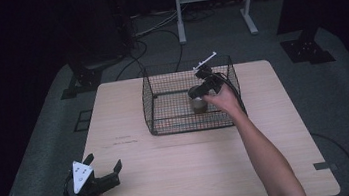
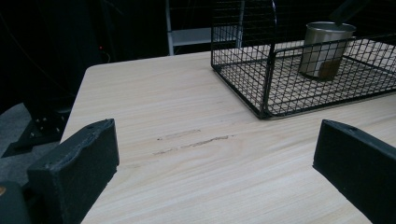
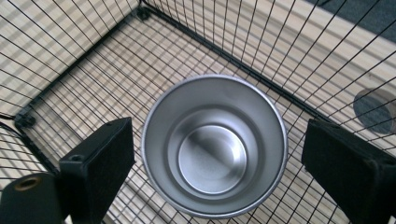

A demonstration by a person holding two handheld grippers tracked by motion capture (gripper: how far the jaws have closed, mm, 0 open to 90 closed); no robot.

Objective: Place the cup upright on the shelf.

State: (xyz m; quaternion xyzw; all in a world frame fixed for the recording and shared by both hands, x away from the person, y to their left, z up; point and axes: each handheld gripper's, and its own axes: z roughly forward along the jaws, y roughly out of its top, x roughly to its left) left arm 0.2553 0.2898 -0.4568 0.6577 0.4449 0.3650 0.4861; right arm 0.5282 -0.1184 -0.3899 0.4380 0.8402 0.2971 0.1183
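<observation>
A steel cup (image 1: 198, 103) stands upright and empty on the floor of a black wire basket (image 1: 149, 106), toward its right side. My right gripper (image 1: 202, 90) reaches down into the basket from above. In the right gripper view its jaws straddle the cup (image 3: 215, 144) with a gap on each side, so my right gripper (image 3: 217, 137) is open. At the table's front left corner, my left gripper (image 1: 104, 162) is held low and open, with nothing between its jaws. From there my left gripper (image 2: 215, 140) looks across the wood at the basket (image 2: 266, 79) and cup (image 2: 325, 49).
The basket sits at the back middle of a light wooden table (image 1: 195, 161). Faint scuff marks (image 2: 194, 142) lie on the wood in front of the left gripper. Beyond the table on the grey floor are a white metal frame (image 1: 213, 2), cables and dark stand feet (image 1: 307, 49).
</observation>
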